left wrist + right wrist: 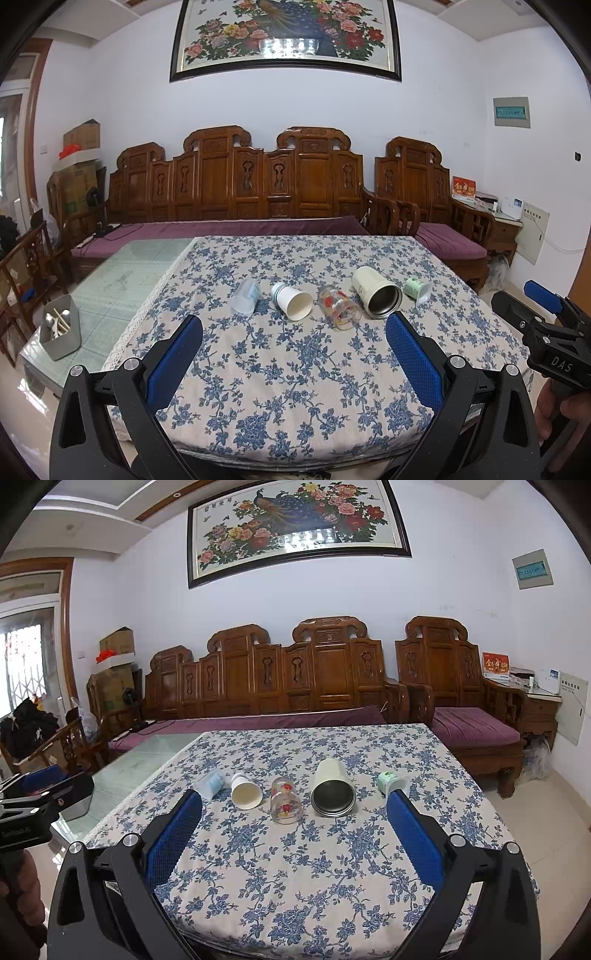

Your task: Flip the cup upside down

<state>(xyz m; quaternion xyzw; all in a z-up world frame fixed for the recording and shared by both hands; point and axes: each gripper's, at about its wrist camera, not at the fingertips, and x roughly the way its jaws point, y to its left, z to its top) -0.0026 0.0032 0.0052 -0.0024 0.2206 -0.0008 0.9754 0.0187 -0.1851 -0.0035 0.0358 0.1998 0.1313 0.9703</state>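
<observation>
the left gripper sits nearest the lens, its blue pads spread wide with nothing between them, and the right gripper is the same, jaws apart and empty, both held back over the near part of the floral tablecloth. ahead of both grippers, well apart from the pads, five cups lie on their sides in a row. the cream steel tumbler is biggest, mouth toward the cameras, ahead and slightly right of the right gripper's centre. left of it lies the printed glass, then the white paper cup, then the clear plastic cup ahead of the left pad. the small green cup lies just beyond the right pad's tip. judging by this, nothing is flipped yet: no cup stands mouth down, so every grasp and turn remains
</observation>
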